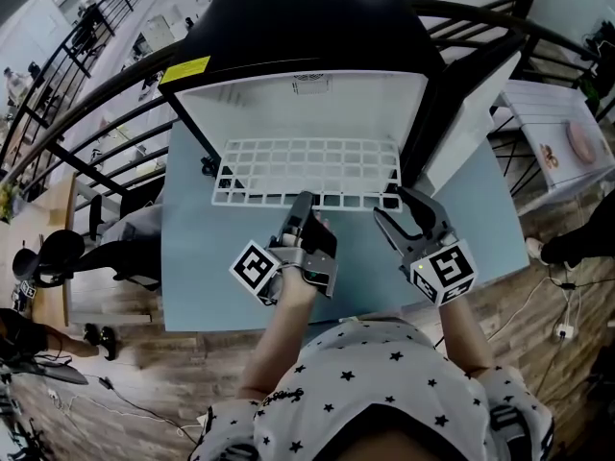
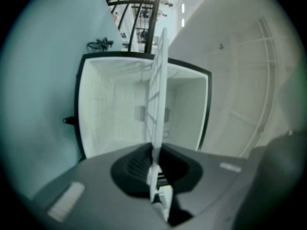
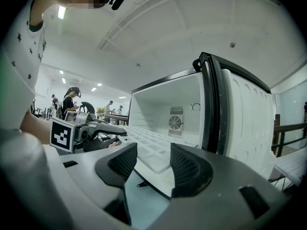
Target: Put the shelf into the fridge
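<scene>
A white wire shelf lies level, its far part inside the open black fridge and its near edge sticking out over the table. My left gripper is shut on the middle of that near edge. In the left gripper view the shelf appears edge-on, clamped between the jaws, with the white fridge interior ahead. My right gripper is open at the shelf's near right corner. In the right gripper view the shelf lies just beyond the spread jaws, which touch nothing.
The fridge stands on a light-blue table. Its door hangs open to the right, close beside the right gripper. A black railing runs behind. A white side table stands at the right, with cables on the floor.
</scene>
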Tool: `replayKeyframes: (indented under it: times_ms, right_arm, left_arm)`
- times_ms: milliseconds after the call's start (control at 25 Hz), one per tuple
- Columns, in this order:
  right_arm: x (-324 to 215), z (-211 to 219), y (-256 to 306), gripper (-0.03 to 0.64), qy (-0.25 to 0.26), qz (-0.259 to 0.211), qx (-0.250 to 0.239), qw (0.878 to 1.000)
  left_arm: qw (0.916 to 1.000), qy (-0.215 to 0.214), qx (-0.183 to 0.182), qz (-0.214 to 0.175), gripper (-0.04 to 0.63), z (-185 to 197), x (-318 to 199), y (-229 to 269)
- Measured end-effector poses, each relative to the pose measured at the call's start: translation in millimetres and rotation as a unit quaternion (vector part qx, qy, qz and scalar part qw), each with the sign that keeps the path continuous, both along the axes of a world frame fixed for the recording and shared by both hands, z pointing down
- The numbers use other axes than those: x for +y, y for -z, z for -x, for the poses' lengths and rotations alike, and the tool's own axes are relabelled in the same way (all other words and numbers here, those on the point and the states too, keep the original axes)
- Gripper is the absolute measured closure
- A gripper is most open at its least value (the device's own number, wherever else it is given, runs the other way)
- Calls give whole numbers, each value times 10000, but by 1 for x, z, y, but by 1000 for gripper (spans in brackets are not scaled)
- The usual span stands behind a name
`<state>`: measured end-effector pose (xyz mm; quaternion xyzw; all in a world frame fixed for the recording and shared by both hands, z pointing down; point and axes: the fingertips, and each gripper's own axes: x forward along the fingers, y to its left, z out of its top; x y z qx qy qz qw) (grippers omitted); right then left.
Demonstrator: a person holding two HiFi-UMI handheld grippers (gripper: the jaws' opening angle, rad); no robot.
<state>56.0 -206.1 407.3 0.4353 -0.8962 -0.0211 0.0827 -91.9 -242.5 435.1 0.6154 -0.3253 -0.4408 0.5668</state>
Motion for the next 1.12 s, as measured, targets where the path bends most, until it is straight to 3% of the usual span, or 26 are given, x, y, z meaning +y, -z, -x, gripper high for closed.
replayKeyframes:
  times_ms: [720,920,1120]
  right_arm:
    - [-32,-17,-3,430,-831,135,-178,9963]
    - [-28,-18,-7,443,-866,187,-278,9957]
    - [-25,-18,-10,446,-923,185,-322,9950]
  left_arm:
    - [9998,-135,-114,111,561,-11,-30,-3]
    - [9997,-107,-87,185,563,-11,-37,-9]
    - [9995,-121,-279,99,565,-11,-42,-9]
